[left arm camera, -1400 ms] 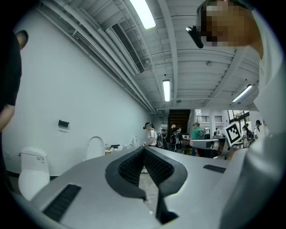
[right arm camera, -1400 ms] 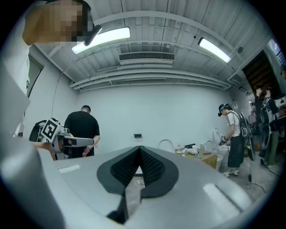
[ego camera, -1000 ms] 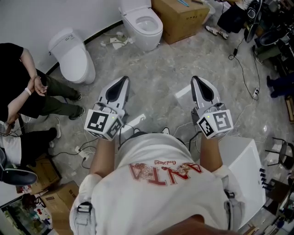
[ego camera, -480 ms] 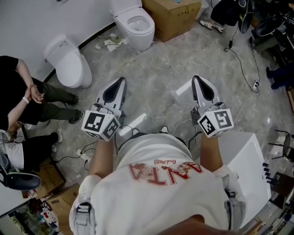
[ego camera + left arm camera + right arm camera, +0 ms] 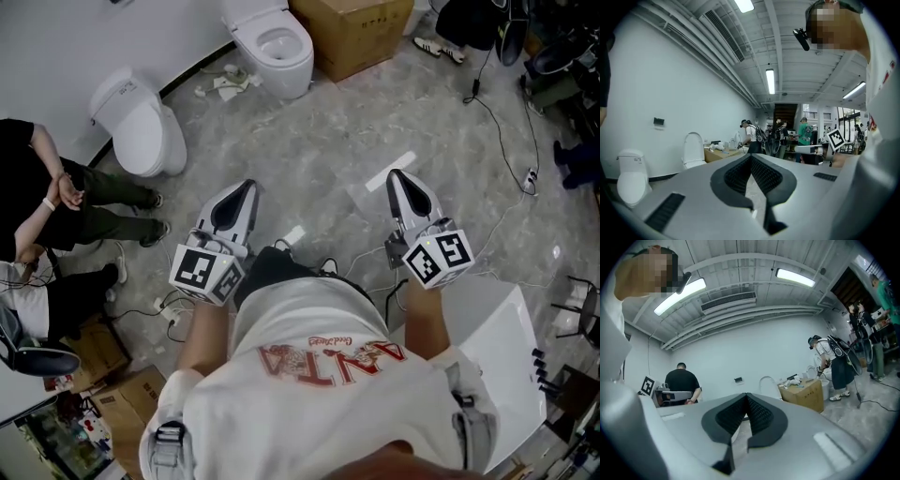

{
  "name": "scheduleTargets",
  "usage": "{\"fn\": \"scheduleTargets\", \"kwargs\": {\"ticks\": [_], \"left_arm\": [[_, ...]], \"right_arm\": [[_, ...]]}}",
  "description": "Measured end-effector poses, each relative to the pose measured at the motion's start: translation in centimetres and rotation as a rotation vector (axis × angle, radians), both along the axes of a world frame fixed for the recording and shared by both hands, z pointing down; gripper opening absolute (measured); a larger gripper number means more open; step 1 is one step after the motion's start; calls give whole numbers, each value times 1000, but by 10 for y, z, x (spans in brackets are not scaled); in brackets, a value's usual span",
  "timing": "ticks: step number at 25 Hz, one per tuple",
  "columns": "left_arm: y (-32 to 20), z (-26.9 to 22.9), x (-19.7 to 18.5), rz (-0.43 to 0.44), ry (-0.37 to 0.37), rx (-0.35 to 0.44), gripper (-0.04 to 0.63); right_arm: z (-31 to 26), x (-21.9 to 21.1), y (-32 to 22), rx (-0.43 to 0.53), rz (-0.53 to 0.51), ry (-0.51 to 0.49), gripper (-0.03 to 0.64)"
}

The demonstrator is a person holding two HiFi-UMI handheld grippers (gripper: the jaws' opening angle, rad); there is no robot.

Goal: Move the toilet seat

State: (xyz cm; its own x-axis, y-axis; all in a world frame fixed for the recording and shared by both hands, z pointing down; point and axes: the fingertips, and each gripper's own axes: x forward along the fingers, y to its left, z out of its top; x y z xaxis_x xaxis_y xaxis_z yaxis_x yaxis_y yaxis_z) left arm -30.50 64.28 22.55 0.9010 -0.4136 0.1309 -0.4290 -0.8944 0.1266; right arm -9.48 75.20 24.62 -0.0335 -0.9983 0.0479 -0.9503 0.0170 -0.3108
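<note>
Two white toilets stand by the far wall. One has its lid raised and its bowl showing (image 5: 279, 49) (image 5: 693, 150). The other, at the left, has its lid down (image 5: 139, 120) (image 5: 631, 180). My left gripper (image 5: 244, 190) (image 5: 751, 157) and right gripper (image 5: 397, 179) (image 5: 746, 397) are held side by side in front of my chest, well short of both toilets. Each points forward over the grey floor. On both grippers the jaws are shut with nothing between them. The raised lid (image 5: 768, 384) also shows beyond the right jaws.
A cardboard box (image 5: 364, 32) (image 5: 806, 393) stands right of the open toilet. A person in black (image 5: 52, 187) stands at the left near the closed toilet. Cables (image 5: 502, 122) cross the floor at right. A white block (image 5: 502, 342) sits by my right side, and other people stand farther back.
Both grippers sit a little lower in the head view and the toilets have drifted slightly left and up. The jaws stayed shut.
</note>
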Motion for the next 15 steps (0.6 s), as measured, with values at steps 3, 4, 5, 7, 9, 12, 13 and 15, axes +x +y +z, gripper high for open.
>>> {"fn": "scheduleTargets", "kwargs": {"ticks": [3,4,5,7,9,12,13,15], "left_arm": [[-22,8,-1,-42,15,-28,9],[-29,10,1,-50,22,-34,9],[-35,12,3,-53,27,-38,9],[-47,14,10,-53,35,-39,9],[-62,14,17,-54,47,-37,9],[-91,16,20,-51,65,-43,9],[-103,18,21,-48,66,-48,9],[-128,20,23,-42,61,-54,9]], "right_arm": [[3,-1,-22,-11,-22,19,2],[4,1,-28,-10,-20,21,2],[5,3,-33,-10,-19,22,2],[7,8,-45,-20,-23,28,2],[7,12,-62,-33,-36,42,2],[4,14,-94,-36,-45,63,2],[3,14,-106,-35,-46,66,2],[-2,12,-134,-33,-61,82,2]]}}
